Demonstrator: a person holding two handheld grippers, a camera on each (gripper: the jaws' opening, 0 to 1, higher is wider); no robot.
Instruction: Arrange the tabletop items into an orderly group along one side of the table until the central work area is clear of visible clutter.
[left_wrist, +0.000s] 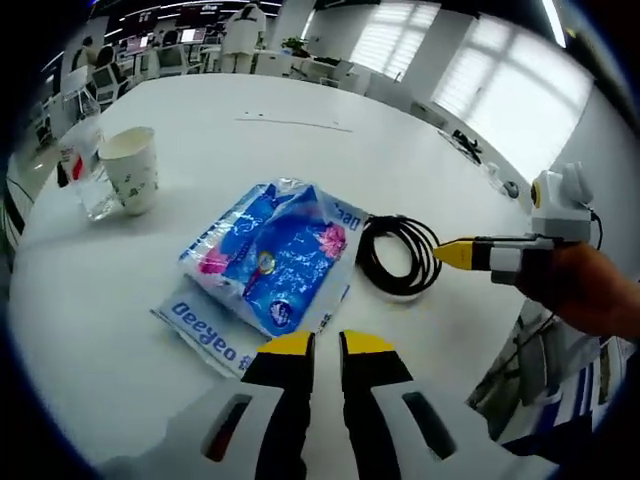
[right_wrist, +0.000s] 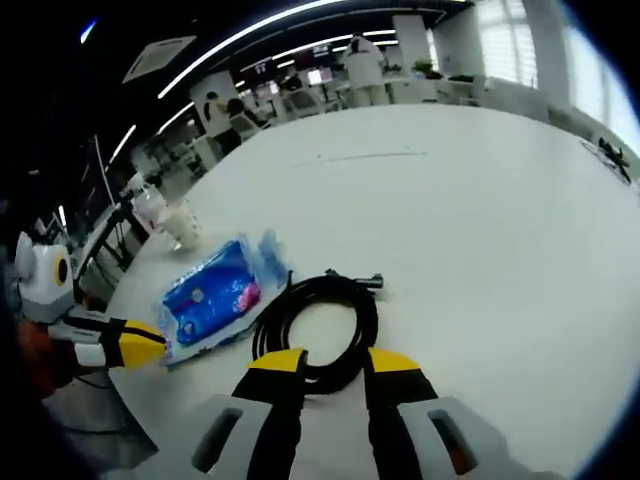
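The blue wipes packet lies flat on the white table, and I place everything else from it. In the left gripper view its near edge sits just ahead of my left gripper, whose 2 yellow-tipped jaws stand a little apart with nothing between them and touch nothing. Just beside the packet, on its far side from the cups, lies the coiled black cable, close to the packet's edge; I cannot tell if they touch. My right gripper comes in from that side, its yellow tip at the outer edge of the coil; from this angle I cannot tell how its jaws stand.

In the right gripper view, the cable lies directly ahead of my right gripper, with the near loop of the coil between the 2 spread jaw tips, not pinched. The packet lies just beyond the coil.

Well apart from the packet, near the table's edge, stand a paper cup and a clear plastic cup, upright and side by side.
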